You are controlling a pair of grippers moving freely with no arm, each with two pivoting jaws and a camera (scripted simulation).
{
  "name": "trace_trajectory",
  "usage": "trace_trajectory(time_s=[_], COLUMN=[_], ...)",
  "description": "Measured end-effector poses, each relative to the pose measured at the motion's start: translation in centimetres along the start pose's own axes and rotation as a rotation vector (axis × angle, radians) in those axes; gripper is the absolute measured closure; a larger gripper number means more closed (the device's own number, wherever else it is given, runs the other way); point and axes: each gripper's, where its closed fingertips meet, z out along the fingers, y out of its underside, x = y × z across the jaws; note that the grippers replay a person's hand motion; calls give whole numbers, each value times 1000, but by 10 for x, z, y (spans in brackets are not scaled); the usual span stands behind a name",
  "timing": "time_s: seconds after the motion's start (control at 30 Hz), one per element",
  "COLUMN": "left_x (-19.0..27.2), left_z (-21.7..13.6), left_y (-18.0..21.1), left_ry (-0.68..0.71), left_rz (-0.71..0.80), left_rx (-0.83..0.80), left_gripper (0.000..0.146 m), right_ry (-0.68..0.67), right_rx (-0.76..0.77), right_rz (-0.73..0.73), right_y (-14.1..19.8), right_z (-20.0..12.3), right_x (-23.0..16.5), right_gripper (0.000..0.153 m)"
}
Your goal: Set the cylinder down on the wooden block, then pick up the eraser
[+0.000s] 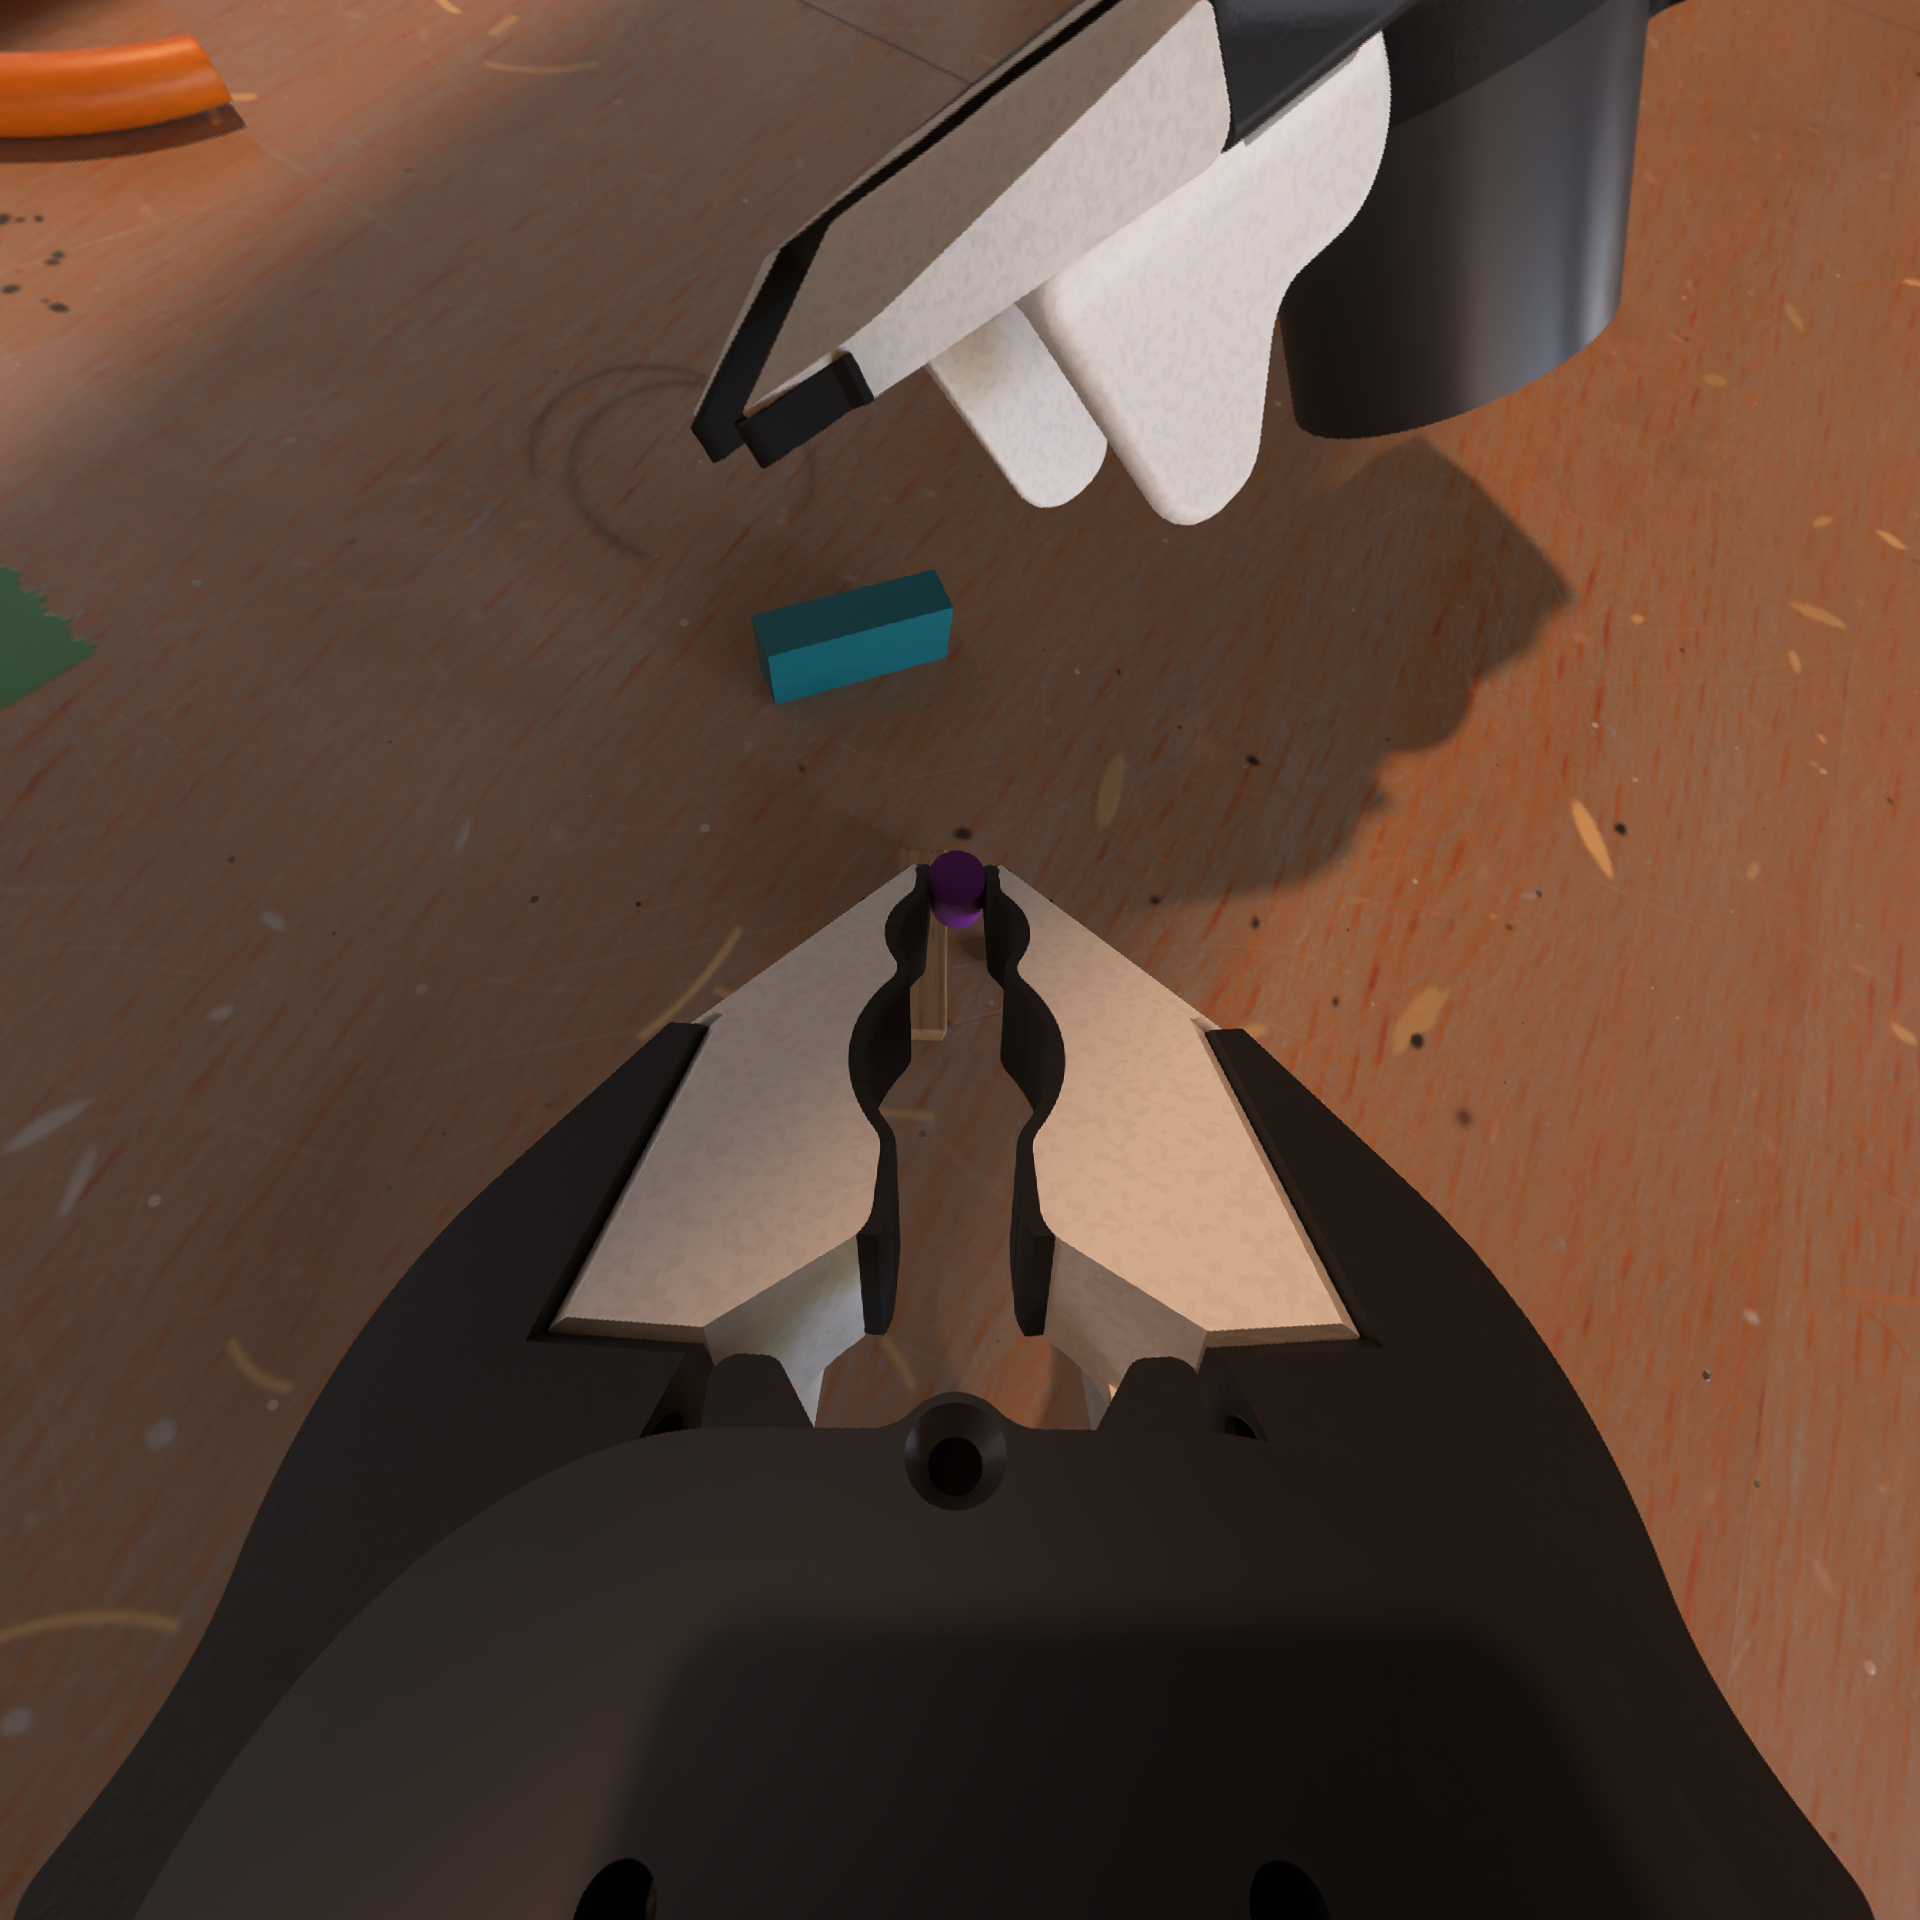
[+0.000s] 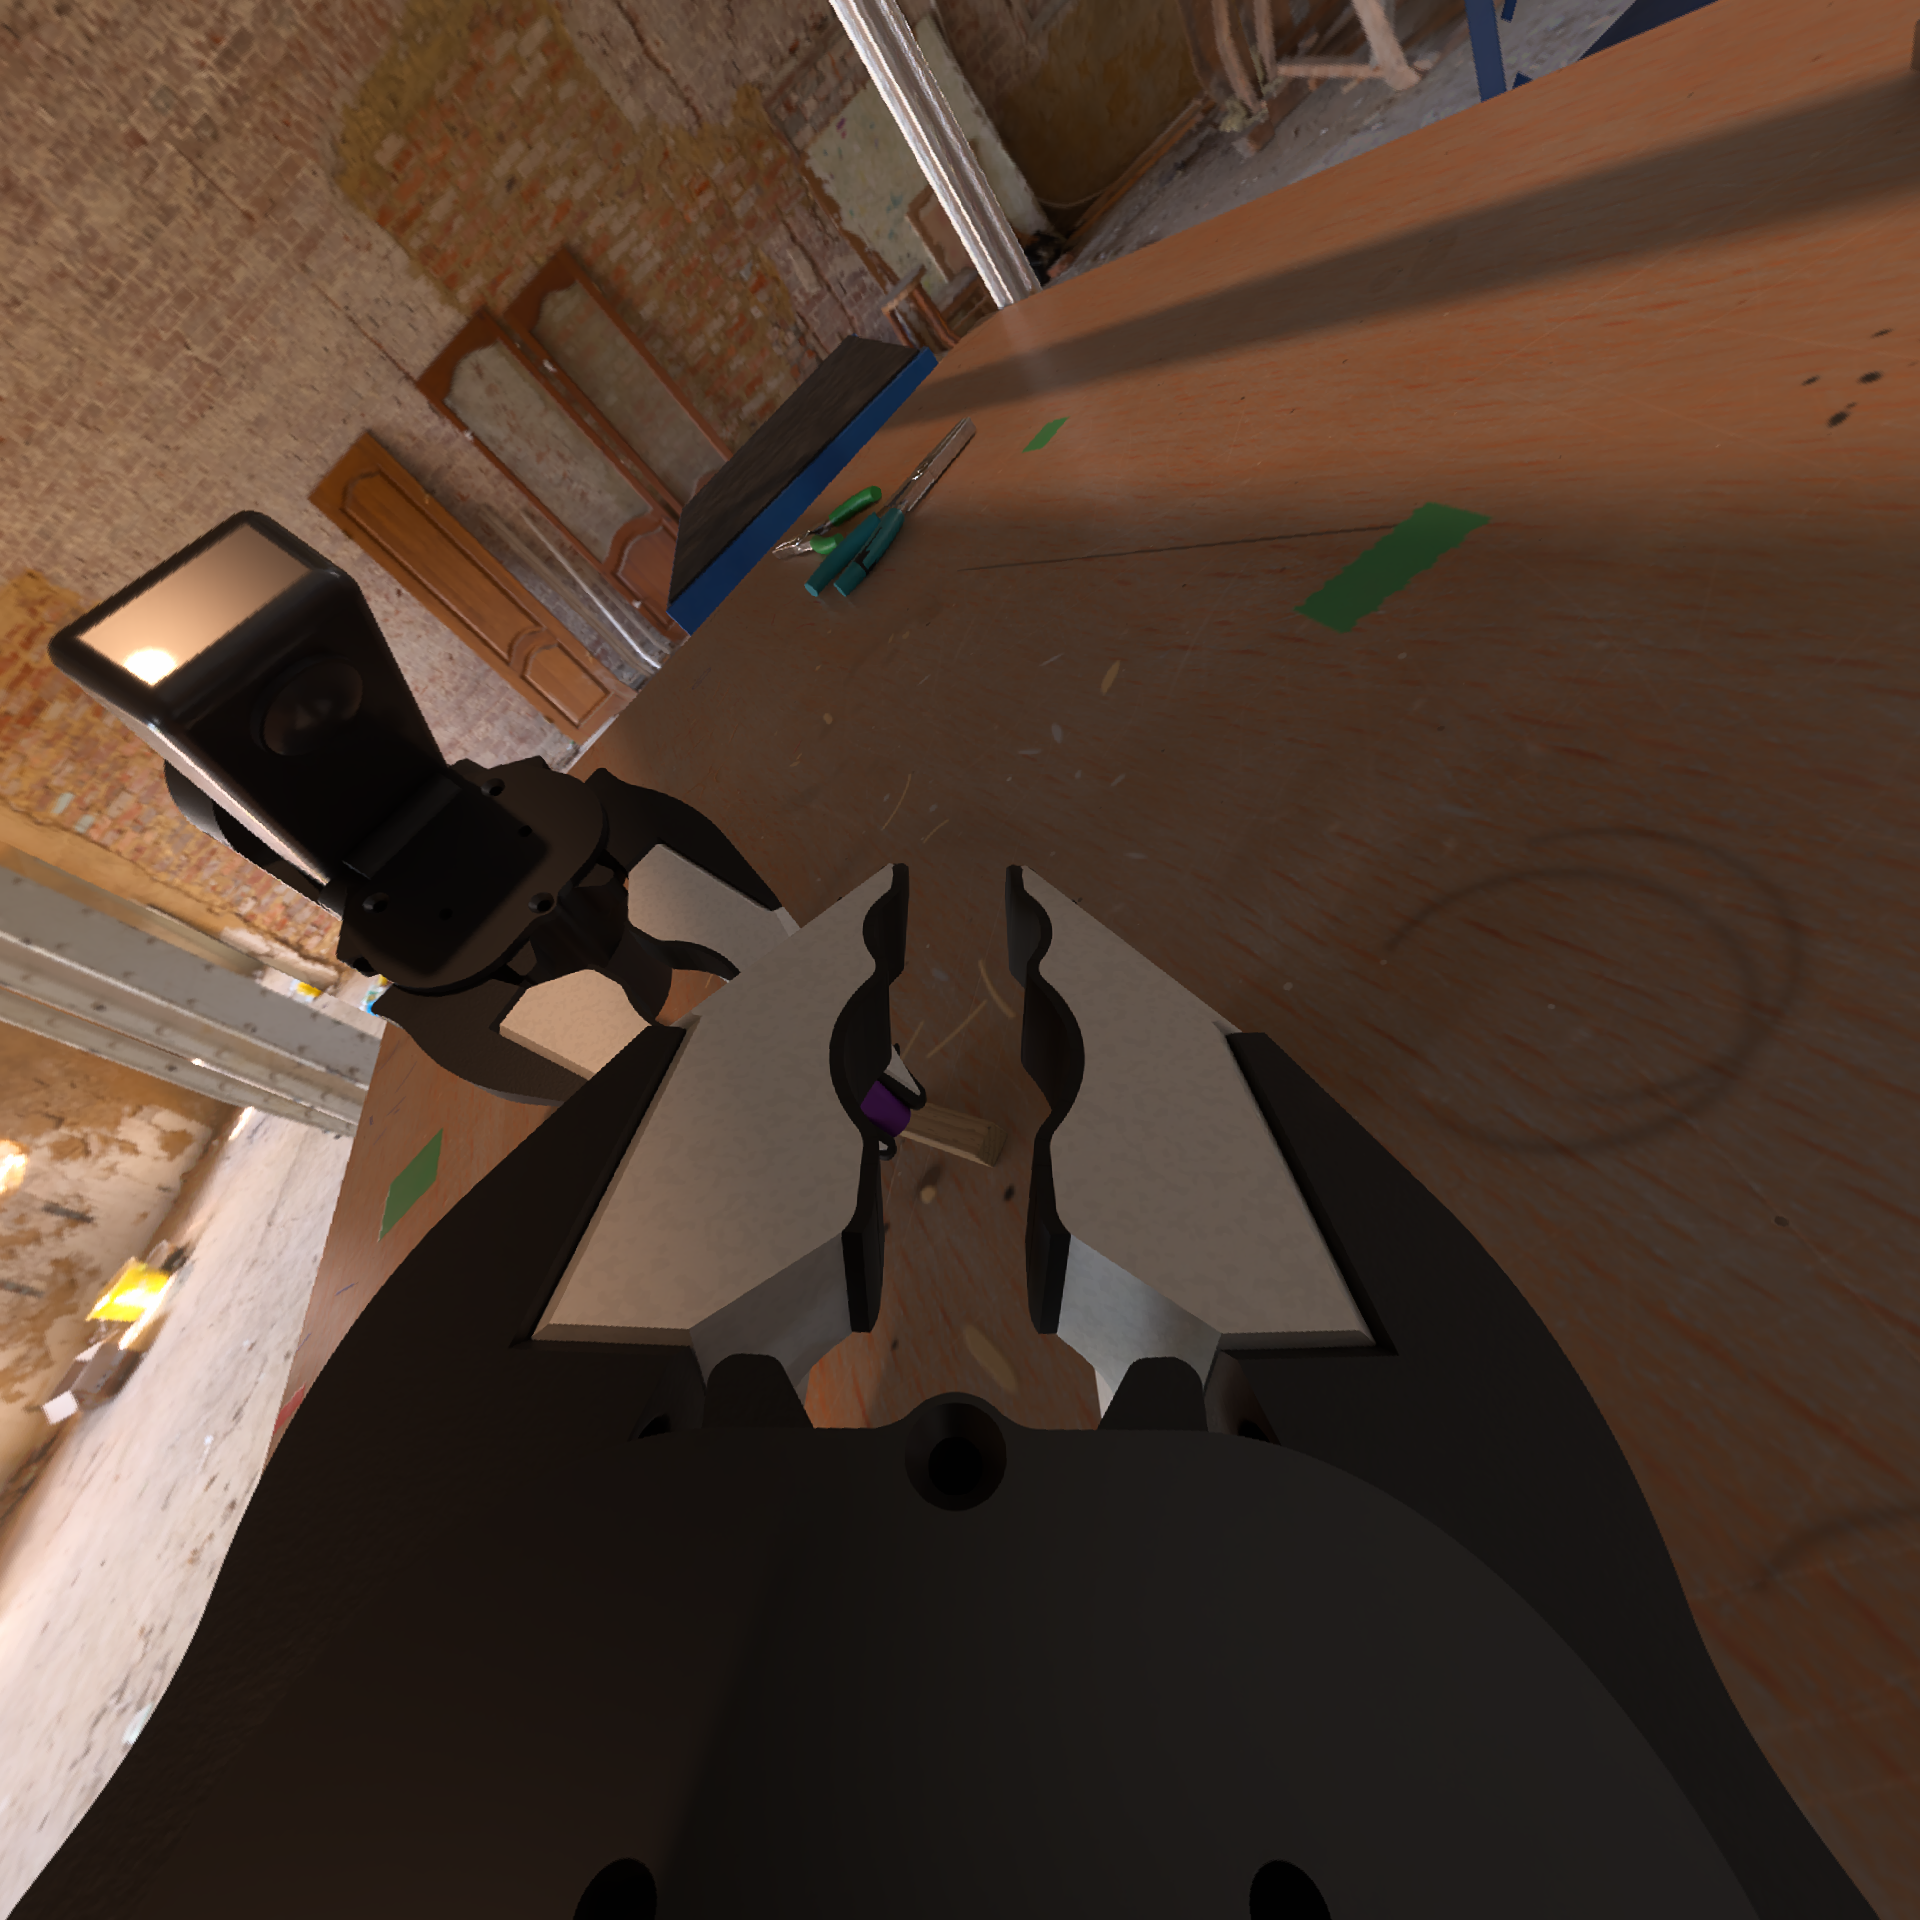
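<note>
My left gripper (image 1: 956,883) is shut on a small purple cylinder (image 1: 956,891) at its fingertips. The cylinder is right over one end of a thin wooden block (image 1: 931,992) that lies on the table. I cannot tell whether they touch. A teal eraser (image 1: 852,636) lies on the table just beyond. My right gripper (image 2: 956,878) is open and empty, and hovers above the far side of the eraser in the left wrist view (image 1: 904,457). The right wrist view shows the cylinder (image 2: 885,1108) and the block (image 2: 954,1135) between its fingers, lower down.
An orange curved piece (image 1: 104,88) lies far left. Green tape patches (image 2: 1392,566) are stuck on the wooden table (image 2: 1455,831). Hand tools (image 2: 847,540) and a dark board (image 2: 790,468) lie near the far edge. The left gripper's body (image 2: 468,894) is close to my right fingers.
</note>
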Motion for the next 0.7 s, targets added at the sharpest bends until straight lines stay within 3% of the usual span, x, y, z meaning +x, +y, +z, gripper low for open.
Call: trace_trajectory(time_s=[0.7], left_x=[-2], left_z=[3], left_y=[5], left_ry=[-27], left_rz=[35], left_rx=[-38], left_gripper=[137], right_ry=[-5], right_rx=[-7], right_rz=[12], right_y=[2], right_z=[1], right_x=[1], right_gripper=[134])
